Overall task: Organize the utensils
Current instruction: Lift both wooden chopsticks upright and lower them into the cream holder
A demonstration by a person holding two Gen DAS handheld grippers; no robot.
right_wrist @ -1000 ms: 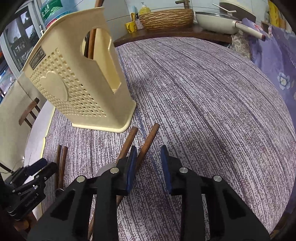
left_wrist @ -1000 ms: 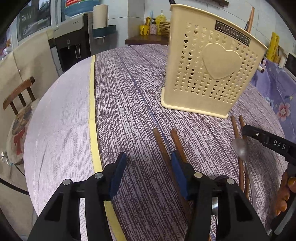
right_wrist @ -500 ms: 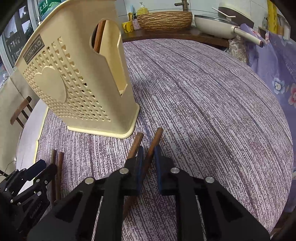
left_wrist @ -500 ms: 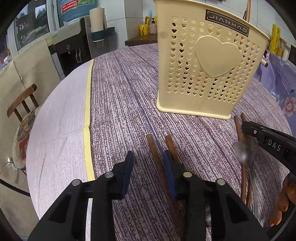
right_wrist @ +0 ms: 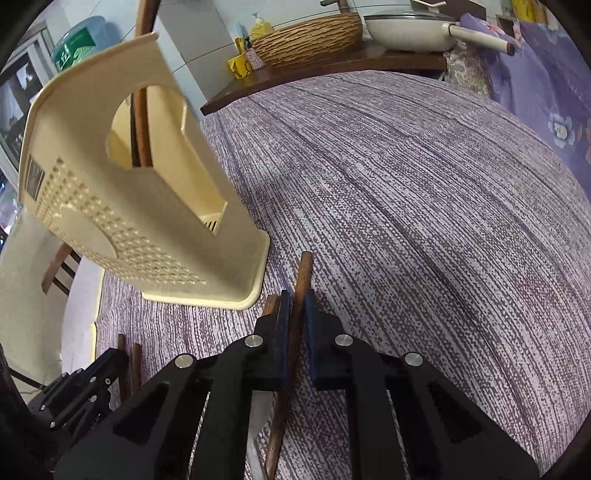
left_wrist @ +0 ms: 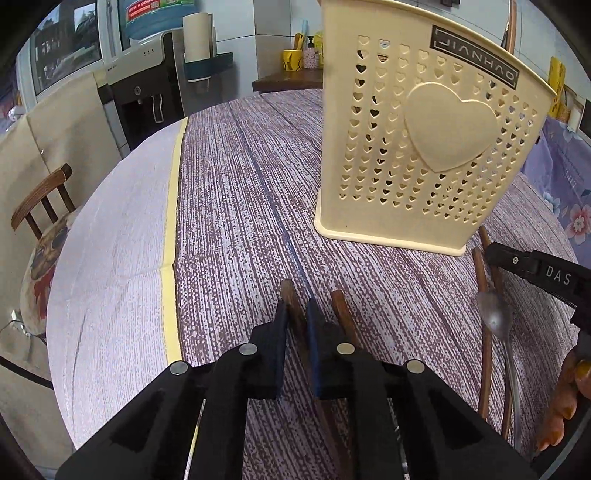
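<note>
A cream plastic utensil holder [left_wrist: 424, 147] with heart holes stands on the purple tablecloth; it also shows in the right wrist view [right_wrist: 122, 206] with a brown chopstick [right_wrist: 142, 92] standing inside. My left gripper [left_wrist: 297, 314] is shut on a brown chopstick [left_wrist: 290, 295]; its twin [left_wrist: 341, 312] lies just right of the jaws. My right gripper [right_wrist: 294, 306] is shut on another brown chopstick [right_wrist: 303, 269]; its twin [right_wrist: 270, 304] lies left of the jaws. A metal spoon [left_wrist: 495, 317] lies by the right pair.
The round table's left part has a pale cloth with a yellow stripe [left_wrist: 171, 221]. A wooden chair [left_wrist: 40, 206] stands at the left. A shelf with a woven basket [right_wrist: 306, 40] and a pan [right_wrist: 410, 27] is behind the table.
Both grippers have closed, each on one chopstick of its pair. Both moved closer to the holder, which looks larger now.
</note>
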